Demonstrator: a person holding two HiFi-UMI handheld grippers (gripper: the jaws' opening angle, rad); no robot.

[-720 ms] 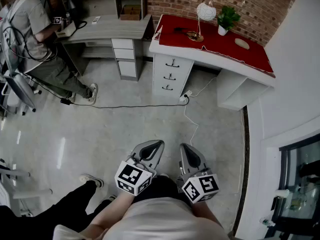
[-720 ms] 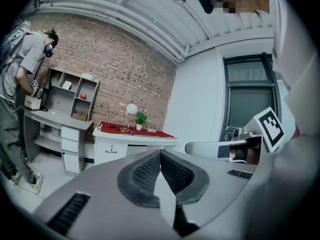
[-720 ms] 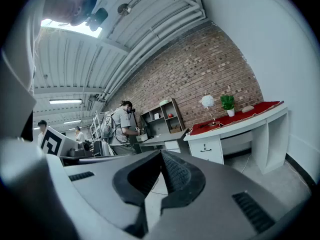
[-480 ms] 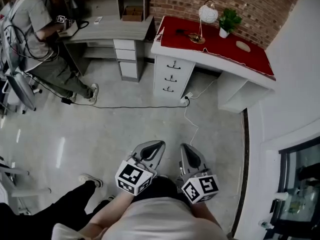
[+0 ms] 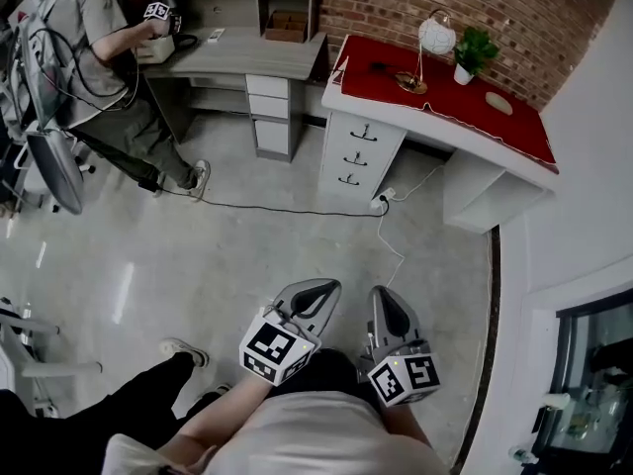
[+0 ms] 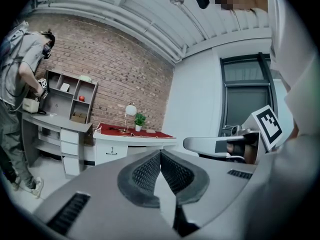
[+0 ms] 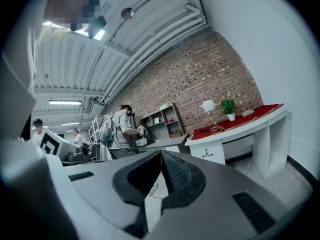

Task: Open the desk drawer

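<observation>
Drawer stack (image 5: 356,156) sits under the left end of the white desk (image 5: 435,119) as the head view shows it, well apart from both grippers. Count: three drawers, one dark handle each, all apparently shut. Step in hand: approach, with no contact made. Left gripper (image 5: 316,288) and right gripper (image 5: 385,296) are held close to the person's body, each with its jaws together and nothing between them. The next move likely calls for closing the distance, parting one pair of jaws, and seating them on a handle. Near the red desktop's back edge stand one lamp (image 5: 436,38) and one plant (image 5: 476,51).
</observation>
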